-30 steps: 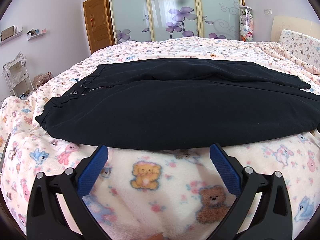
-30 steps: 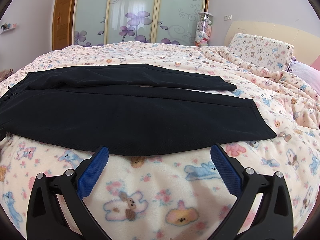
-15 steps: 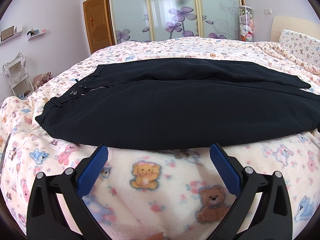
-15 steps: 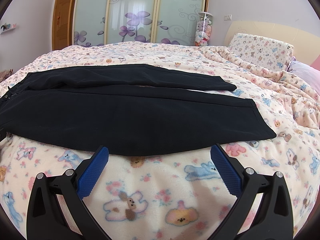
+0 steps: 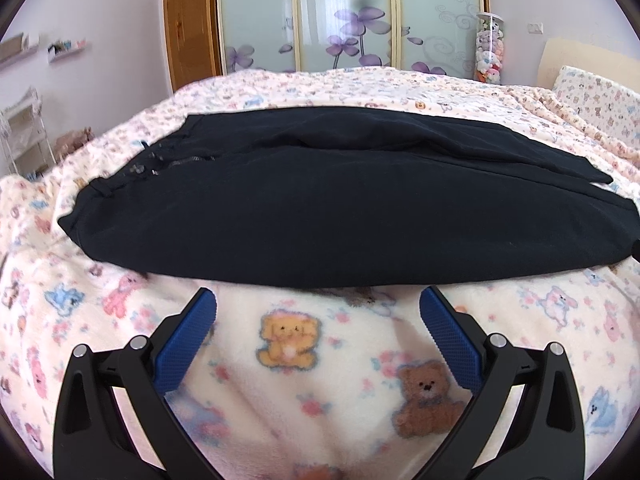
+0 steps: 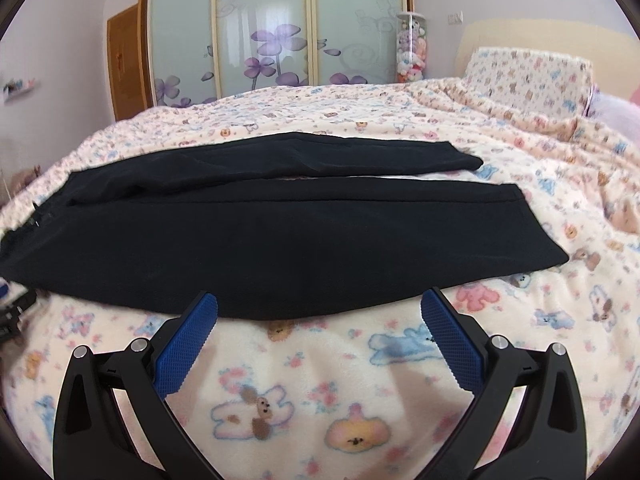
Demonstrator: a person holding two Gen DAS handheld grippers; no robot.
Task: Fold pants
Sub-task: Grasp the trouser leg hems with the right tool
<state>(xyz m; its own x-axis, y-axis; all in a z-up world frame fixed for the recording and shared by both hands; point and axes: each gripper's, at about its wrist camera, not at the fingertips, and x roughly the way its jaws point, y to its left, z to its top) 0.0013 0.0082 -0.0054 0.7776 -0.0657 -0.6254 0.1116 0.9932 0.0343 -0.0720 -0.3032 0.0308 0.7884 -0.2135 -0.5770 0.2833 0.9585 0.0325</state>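
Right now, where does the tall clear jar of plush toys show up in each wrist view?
Left wrist: the jar of plush toys stands upper right, beside the wardrobe's right edge, beyond the black pants.
Right wrist: the jar stands top, right of centre, between wardrobe and headboard.
Shared landmark: the purple-flower wardrobe doors.

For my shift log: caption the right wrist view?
Open right gripper at near edge of black pants laid flat on bedspread.

The pants [image 5: 320,208] are matt black woven cloth, finely ribbed in the right wrist view. The blanket [image 5: 340,412] beneath is fluffy fleece — soft, napped, printed with bears. Gripper pads [image 6: 184,348] look like knurled blue rubber (matt), on smooth black plastic arms with shiny metal pins. Wardrobe doors [image 5: 344,12] are frosted glass.
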